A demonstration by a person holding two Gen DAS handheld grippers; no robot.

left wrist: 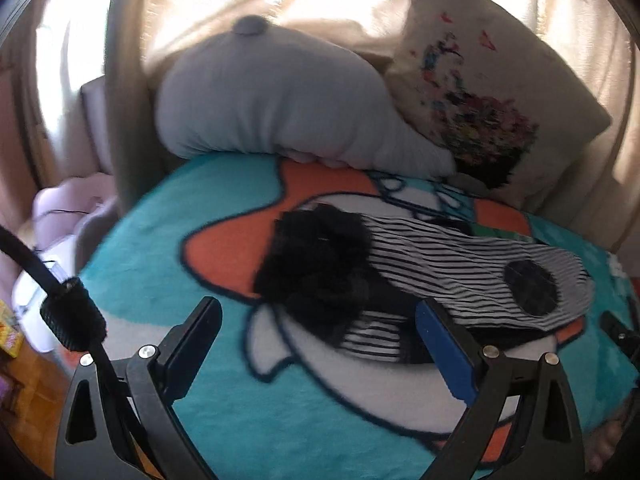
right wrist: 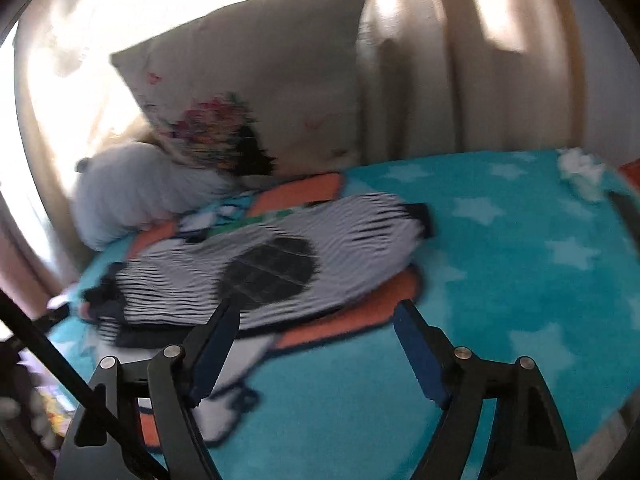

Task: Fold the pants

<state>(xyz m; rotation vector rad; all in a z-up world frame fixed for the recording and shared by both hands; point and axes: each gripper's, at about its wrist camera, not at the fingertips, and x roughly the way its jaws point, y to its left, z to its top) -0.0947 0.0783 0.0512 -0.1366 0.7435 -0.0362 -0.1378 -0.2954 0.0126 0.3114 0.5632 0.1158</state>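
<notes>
Striped pants lie on the bed blanket; both grippers stand open and hold nothing.

Left wrist view: the black-and-white striped pants (left wrist: 460, 276), with a round dark patch and a black fuzzy part at the left end, lie on the turquoise and orange blanket (left wrist: 152, 280). A grey plush cushion (left wrist: 272, 100) and a printed pillow (left wrist: 480, 92) sit behind. The left gripper (left wrist: 316, 324) hangs above the pants' near edge, jaws wide, nothing between them.
Right wrist view: pants (right wrist: 224, 264) lie left of centre; the right gripper (right wrist: 316, 324) has its jaws apart, empty, left finger over the pants' near edge.
</notes>
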